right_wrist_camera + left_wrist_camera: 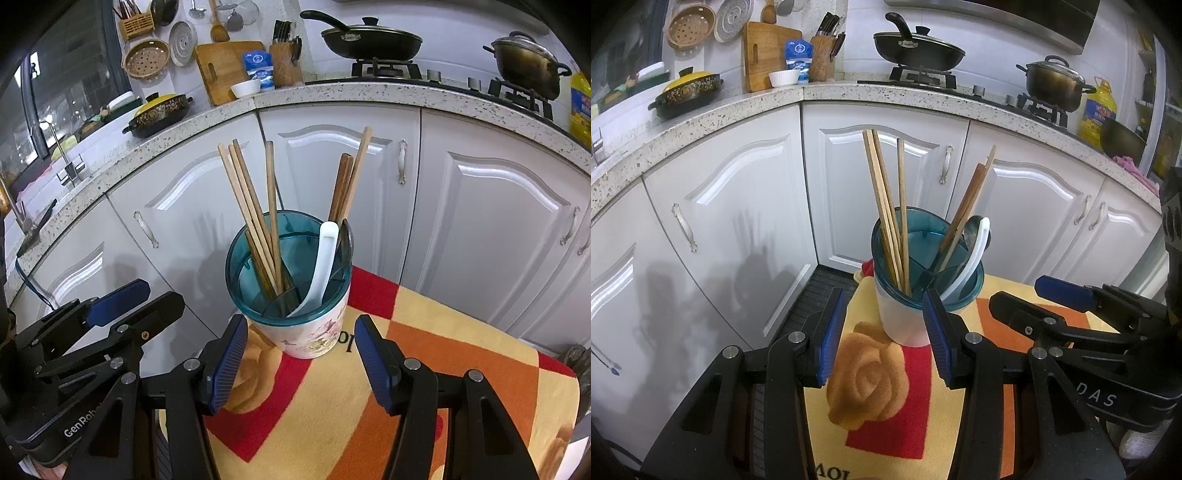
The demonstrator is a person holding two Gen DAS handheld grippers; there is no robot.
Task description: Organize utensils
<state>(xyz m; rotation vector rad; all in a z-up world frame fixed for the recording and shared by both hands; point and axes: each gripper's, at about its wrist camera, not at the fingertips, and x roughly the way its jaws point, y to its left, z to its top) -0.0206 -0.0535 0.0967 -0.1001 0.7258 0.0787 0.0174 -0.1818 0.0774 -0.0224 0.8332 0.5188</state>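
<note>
A utensil holder (905, 321) (314, 332), white with a teal see-through insert, stands on a patterned mat (879, 384) (443, 350). Several light wooden chopsticks (886, 206) (251, 206) stand in one compartment. Darker chopsticks (967, 206) (347, 184), a white spoon (979, 251) (325, 254) and a dark spoon (973, 230) (345, 236) stand on the other side. My left gripper (885, 325) (162, 291) is open just short of the holder. My right gripper (302, 332) (1015, 291) is open beside it, with nothing held.
White cabinet doors (738, 229) curve round behind the mat under a speckled counter (849, 92). On the counter stand a wok (916, 48), a pot (1056, 85), a knife block (823, 55), a cutting board (764, 55) and a yellow-lidded casserole (687, 92). A faucet (59, 147) is at left.
</note>
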